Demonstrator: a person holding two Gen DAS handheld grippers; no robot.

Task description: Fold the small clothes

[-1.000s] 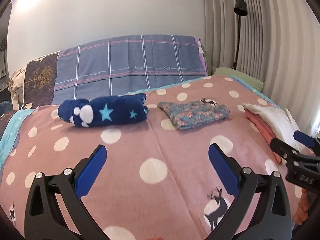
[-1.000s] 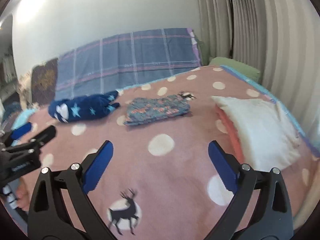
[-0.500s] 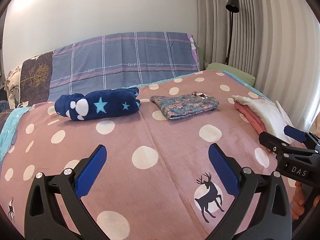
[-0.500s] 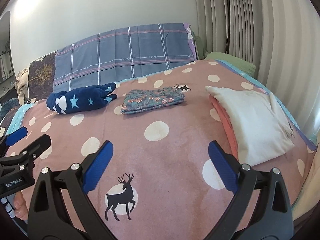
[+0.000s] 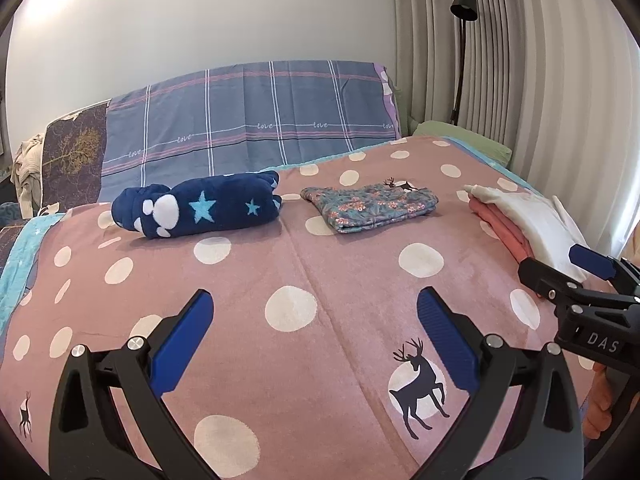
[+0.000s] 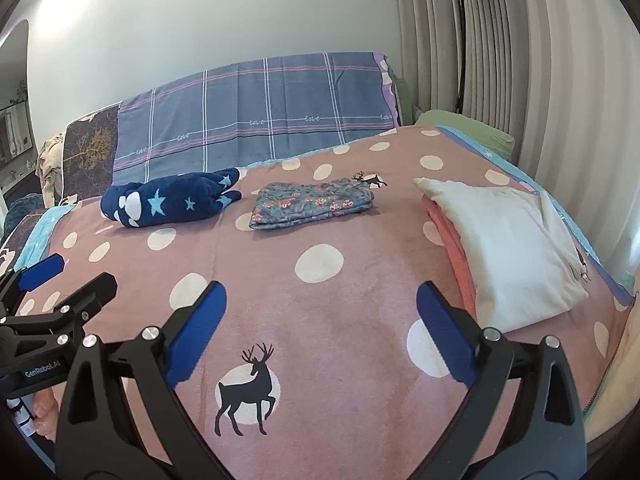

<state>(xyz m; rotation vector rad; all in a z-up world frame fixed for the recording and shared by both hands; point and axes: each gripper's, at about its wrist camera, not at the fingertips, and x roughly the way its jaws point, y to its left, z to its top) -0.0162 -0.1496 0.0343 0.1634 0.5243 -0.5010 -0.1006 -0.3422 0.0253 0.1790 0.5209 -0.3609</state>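
Observation:
A folded floral garment point(image 5: 370, 207) point(image 6: 312, 204) lies at the far middle of the pink dotted bed cover point(image 5: 296, 276) point(image 6: 320, 292). A rolled navy star-print garment point(image 5: 196, 210) point(image 6: 170, 202) lies to its left. A folded white garment point(image 5: 528, 224) point(image 6: 508, 248) rests on a folded coral one point(image 5: 500, 228) point(image 6: 450, 240) at the right. My left gripper point(image 5: 316, 320) point(image 6: 52, 280) is open and empty above the near cover. My right gripper point(image 6: 320, 312) point(image 5: 560, 268) is open and empty beside it, left of the white stack.
A plaid blue pillow cover point(image 5: 256, 128) leans on the wall behind the bed. Curtains point(image 5: 540, 80) and a black floor lamp point(image 5: 462, 8) stand at the right. A green pillow point(image 6: 472, 136) lies at the far right corner. Cream cloth point(image 5: 26, 168) is heaped at far left.
Both grippers have pulled back from the clothes towards the near edge of the bed, so more of the cover shows. Both stay open and empty.

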